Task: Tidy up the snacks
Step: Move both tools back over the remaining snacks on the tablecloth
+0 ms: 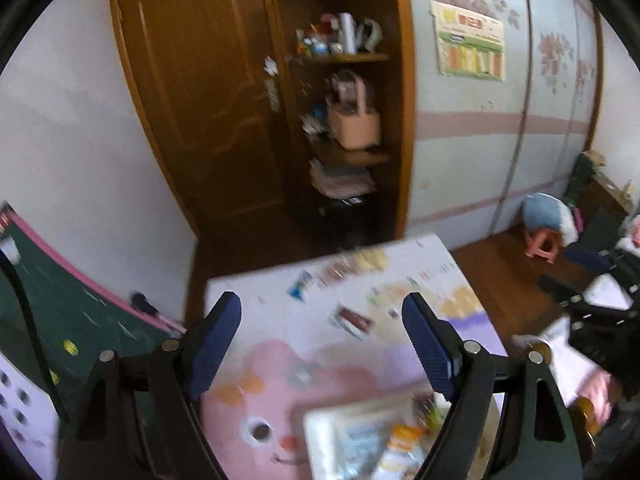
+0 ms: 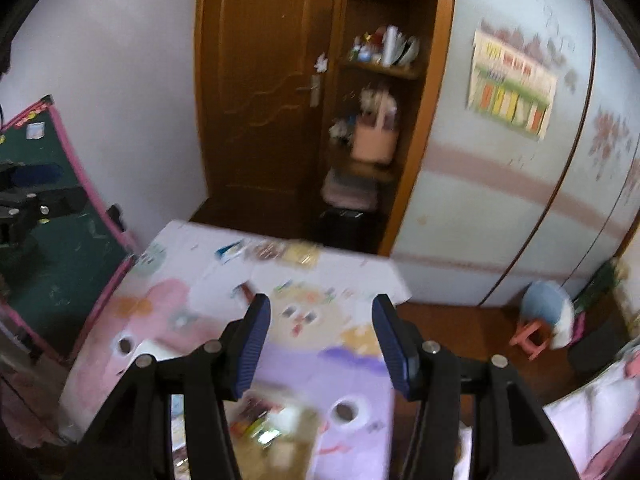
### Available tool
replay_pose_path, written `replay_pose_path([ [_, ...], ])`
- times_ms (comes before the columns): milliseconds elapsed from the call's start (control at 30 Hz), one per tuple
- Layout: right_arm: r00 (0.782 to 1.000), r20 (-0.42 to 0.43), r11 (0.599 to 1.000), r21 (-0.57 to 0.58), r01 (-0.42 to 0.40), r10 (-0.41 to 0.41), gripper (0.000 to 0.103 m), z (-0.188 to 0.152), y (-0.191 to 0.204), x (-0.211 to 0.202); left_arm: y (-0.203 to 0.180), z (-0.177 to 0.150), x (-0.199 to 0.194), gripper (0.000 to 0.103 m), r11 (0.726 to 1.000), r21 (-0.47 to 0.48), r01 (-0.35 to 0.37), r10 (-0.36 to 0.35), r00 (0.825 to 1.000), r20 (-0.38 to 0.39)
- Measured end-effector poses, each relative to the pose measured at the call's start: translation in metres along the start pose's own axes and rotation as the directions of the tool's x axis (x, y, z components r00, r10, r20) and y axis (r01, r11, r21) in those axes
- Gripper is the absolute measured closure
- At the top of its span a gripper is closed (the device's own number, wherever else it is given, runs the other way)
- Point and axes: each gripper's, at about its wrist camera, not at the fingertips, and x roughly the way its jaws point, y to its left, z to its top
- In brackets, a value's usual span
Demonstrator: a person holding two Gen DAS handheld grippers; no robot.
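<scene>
Both hand-held grippers, left (image 1: pixel 322 320) and right (image 2: pixel 320 322), gape wide, empty.

A cartoon-printed table (image 1: pixel 360 280) fills the lower centre — blurred snack packets (image 1: pixel 384 440) lie at its near edge, bottom of frame.

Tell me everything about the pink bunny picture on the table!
The pink bunny face is a soft, blurry cartoon printed on the white table cover. It has a round dark eye, a reddish nose and a small smile. It lies flat, left of a purple face. Snack packets lie beside it.
</scene>
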Motion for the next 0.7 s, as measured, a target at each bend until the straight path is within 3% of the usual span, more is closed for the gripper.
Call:
replay_pose_path([
  [133, 1.000, -0.008, 1.000, 0.014, 0.016, -0.016, 0.035, 0.052, -0.017, 0.012, 0.008, 0.049, 0.014, 0.021, 0.999, 0.004, -0.051, 0.051, 0.999, 0.004],
  [400, 0.998, -0.055, 0.996, 0.093, 0.015, -0.010, 0.029, 0.128, -0.043, 0.082, 0.025, 0.119, 0.078, 0.021, 0.988, 0.036, -0.148, 0.148, 0.989, -0.011],
  [533, 0.992, -0.129, 0.992, 0.122, 0.019, -0.003, 0.029, 0.138, -0.045, 0.142, 0.030, 0.124, 0.145, 0.021, 0.979, 0.075, -0.188, 0.191, 0.981, -0.043],
  [700, 0.967, -0.232, 0.972, 0.232, -0.047, 0.102, 0.029, 0.123, -0.045, 0.233, 0.042, 0.101, 0.255, 0.021, 0.984, 0.070, -0.165, 0.175, 0.971, -0.165],
])
